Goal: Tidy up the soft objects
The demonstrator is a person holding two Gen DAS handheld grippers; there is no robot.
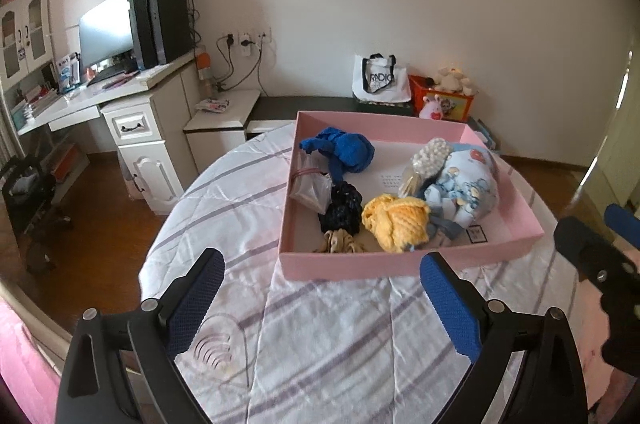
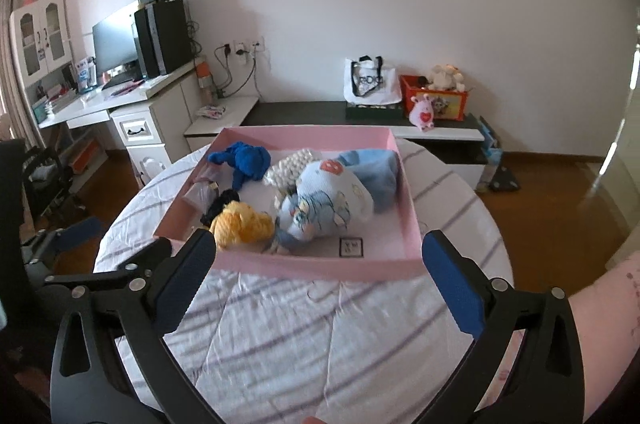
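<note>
Both grippers hovered over the near part of the round table [image 1: 224, 207], short of the pink box [image 1: 344, 266]. The left gripper [image 1: 322, 300] and the right gripper [image 2: 320, 288] each stood wide open, holding nothing.

All the soft things lay inside the box. A yellow knitted bundle [image 1: 394, 220] sat by the near wall, with a black scrunchie [image 1: 342, 205] and a beige scrunchie [image 1: 338, 242] toward the near left corner. A blue knitted piece [image 1: 344, 151] lay at the far left, and a pale blue printed cloth [image 1: 464, 183] on the right side.

These probably weighed little and would squash under the pads. A pinch on the thick middle of a bundle seemed safest, since loose ends could slip.

The white bag [image 1: 380, 79] by the wall read "RADIO". Small print on the box floor was too fine to read.
</note>
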